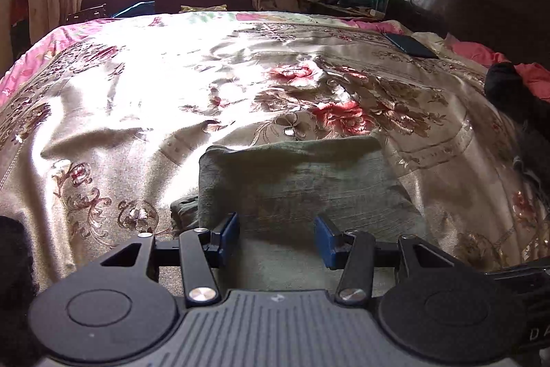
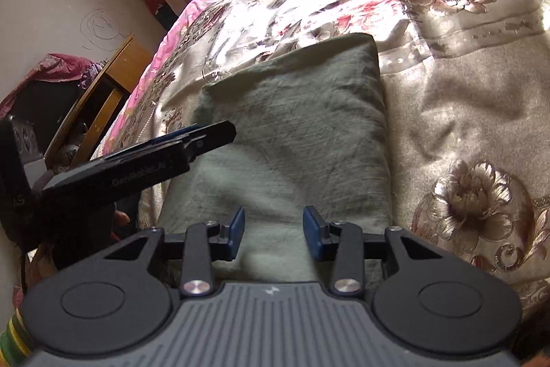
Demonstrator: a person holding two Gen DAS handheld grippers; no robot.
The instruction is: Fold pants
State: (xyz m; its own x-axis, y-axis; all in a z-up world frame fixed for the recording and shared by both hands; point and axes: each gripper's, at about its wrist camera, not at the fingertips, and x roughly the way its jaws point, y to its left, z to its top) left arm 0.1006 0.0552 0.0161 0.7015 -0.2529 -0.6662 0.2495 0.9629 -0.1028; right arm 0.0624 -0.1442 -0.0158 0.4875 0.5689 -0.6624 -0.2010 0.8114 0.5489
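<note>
Pants (image 1: pixel 295 181), grey-green, soft brushed cloth, lie already folded into a thick oblong on the shiny floral bedspread (image 1: pixel 137 112), near the bed's front edge and right under both of your tools. Your left claw (image 1: pixel 276 238) hangs with its blue pads parted about halfway, nothing between them, the cloth below. Your right claw (image 2: pixel 275 234) is also part-open and empty, its pads a little closer together, poised over the near end of the oblong.

Your chief risk is a shallow bite. The bundle is several layers thick; if you close on the top layer alone, lifting will peel it back and undo the fold. The opposite mistake is just as likely: go too deep and you pinch the slippery bedspread with the pants, so the whole cover drags and the bundle skews.

Watch the left corner in the left wrist view, where a small flap of cloth (image 1: pixel 184 210) pokes out from under the fold; I think it is a loose hem, though the glare makes that uncertain. Catch it and the stack shears sideways.

Your two tools also sit close together, the left one crossing the right wrist view, so a converging move could knock them.
</note>
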